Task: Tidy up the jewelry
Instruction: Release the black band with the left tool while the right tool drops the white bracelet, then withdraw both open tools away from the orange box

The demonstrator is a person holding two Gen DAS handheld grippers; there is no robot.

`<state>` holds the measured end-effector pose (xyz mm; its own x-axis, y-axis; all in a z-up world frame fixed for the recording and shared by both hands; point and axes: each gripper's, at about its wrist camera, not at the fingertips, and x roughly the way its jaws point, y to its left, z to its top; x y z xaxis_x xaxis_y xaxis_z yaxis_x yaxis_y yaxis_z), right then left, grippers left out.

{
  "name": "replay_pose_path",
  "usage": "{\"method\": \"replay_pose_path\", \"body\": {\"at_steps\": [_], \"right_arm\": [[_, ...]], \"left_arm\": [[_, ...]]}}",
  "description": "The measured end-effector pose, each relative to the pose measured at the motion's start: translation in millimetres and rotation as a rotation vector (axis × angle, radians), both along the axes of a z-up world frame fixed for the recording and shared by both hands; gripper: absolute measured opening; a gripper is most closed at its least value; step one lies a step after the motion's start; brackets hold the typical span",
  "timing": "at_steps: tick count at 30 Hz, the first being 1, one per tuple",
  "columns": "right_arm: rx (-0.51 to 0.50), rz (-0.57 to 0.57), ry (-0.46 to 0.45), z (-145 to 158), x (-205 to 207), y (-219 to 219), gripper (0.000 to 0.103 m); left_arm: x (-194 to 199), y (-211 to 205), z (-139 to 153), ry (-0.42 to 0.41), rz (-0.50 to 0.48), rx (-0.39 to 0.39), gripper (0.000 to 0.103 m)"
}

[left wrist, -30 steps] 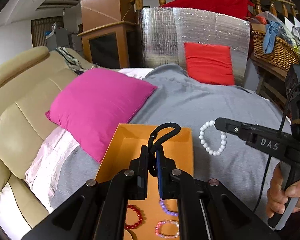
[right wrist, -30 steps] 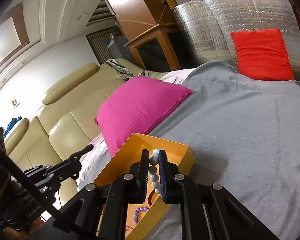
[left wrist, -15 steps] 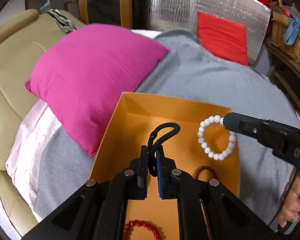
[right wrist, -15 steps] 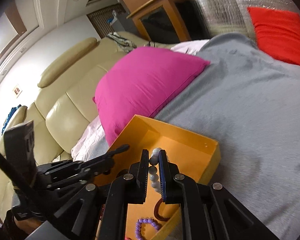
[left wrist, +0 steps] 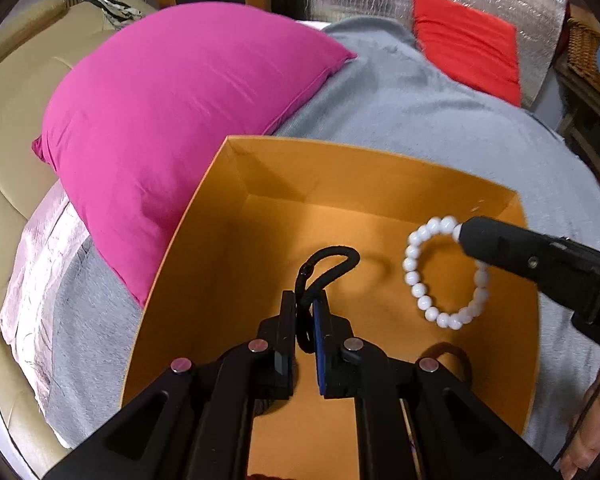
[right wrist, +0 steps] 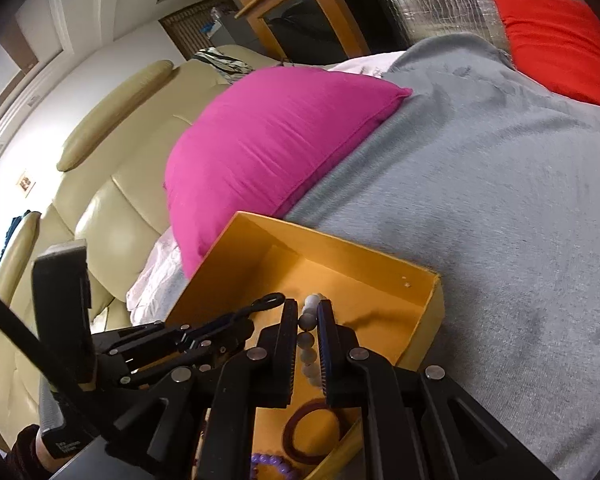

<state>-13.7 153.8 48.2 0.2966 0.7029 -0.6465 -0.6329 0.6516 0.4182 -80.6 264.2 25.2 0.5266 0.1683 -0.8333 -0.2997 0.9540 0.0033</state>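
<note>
Both grippers hovering over the orange box, each carrying one piece.

Left gripper [left wrist: 304, 312] is pinching a black cord loop [left wrist: 327, 264] between closed fingers, holding it above the middle of the orange box [left wrist: 188, 240]. Right gripper [right wrist: 310, 320] is clamping a white bead bracelet [left wrist: 444, 272], which is hanging over the right half of the box, just beside the black loop. Already lying at the near end of the box: a dark red bangle [right wrist: 312, 432] and a purple bead bracelet [right wrist: 268, 460]. The box is sitting on a grey blanket [right wrist: 500, 200], with a pink pillow [left wrist: 172, 112] touching its far-left corner. Step in hand looks like the drop-off. Next move calls for lowering both pieces close to the box floor, then opening the fingers without snagging the neighbouring pieces.
</note>
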Motion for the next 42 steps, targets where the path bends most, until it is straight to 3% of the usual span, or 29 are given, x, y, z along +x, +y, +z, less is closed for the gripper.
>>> {"method": "replay_pose_path", "body": {"at_steps": [4,8,12,14,17,18,20,22,23,30,36,42], "right_arm": [[-0.014,-0.02,0.006,-5.2,6.6,0.8,0.012],[-0.034,-0.032,-0.03,-5.2,6.1,0.5,0.012],[-0.043,-0.046,-0.046,-4.6,5.3,-2.9,0.013],[-0.047,-0.057,-0.052,-3.4,3.6,-7.6,0.013],[-0.053,-0.057,-0.064,1.9,-1.9,-14.0,0.013],[-0.058,-0.055,-0.068,4.2,-4.0,-16.6,0.015],[-0.066,-0.054,-0.079,9.5,-10.8,-22.3,0.028],[-0.064,-0.049,-0.095,15.8,-20.4,-28.6,0.057],[-0.064,-0.05,-0.11,20.3,-27.8,-33.4,0.061],[-0.028,-0.051,-0.189,49.3,-73.4,-67.7,0.063],[-0.002,-0.064,-0.257,75.4,-116.8,-100.5,0.063],[-0.027,-0.055,-0.324,91.3,-162.0,-123.9,0.063]], "left_arm": [[0.6,-0.7,-5.6,0.01,-0.006,0.003,0.013],[-2.6,-4.2,-4.4,-0.009,-0.021,0.012,0.045],[-9.8,-9.1,4.4,-0.033,-0.031,0.045,0.049],[-16.5,-14.4,11.9,-0.047,-0.032,0.076,0.061],[-34.2,-23.8,27.3,-0.09,-0.022,0.129,0.068],[-40.6,-27.2,32.4,-0.102,-0.018,0.143,0.069],[-54.8,-34.0,43.0,-0.13,-0.015,0.169,0.072],[-66.0,-40.1,50.3,-0.151,-0.011,0.188,0.075],[-74.8,-45.2,56.1,-0.166,-0.006,0.194,0.075],[-114.8,-69.9,85.1,-0.236,0.022,0.215,0.076],[-148.6,-89.6,109.2,-0.293,0.051,0.244,0.083],[-177.1,-112.0,125.4,-0.31,0.071,0.281,0.084]]}}
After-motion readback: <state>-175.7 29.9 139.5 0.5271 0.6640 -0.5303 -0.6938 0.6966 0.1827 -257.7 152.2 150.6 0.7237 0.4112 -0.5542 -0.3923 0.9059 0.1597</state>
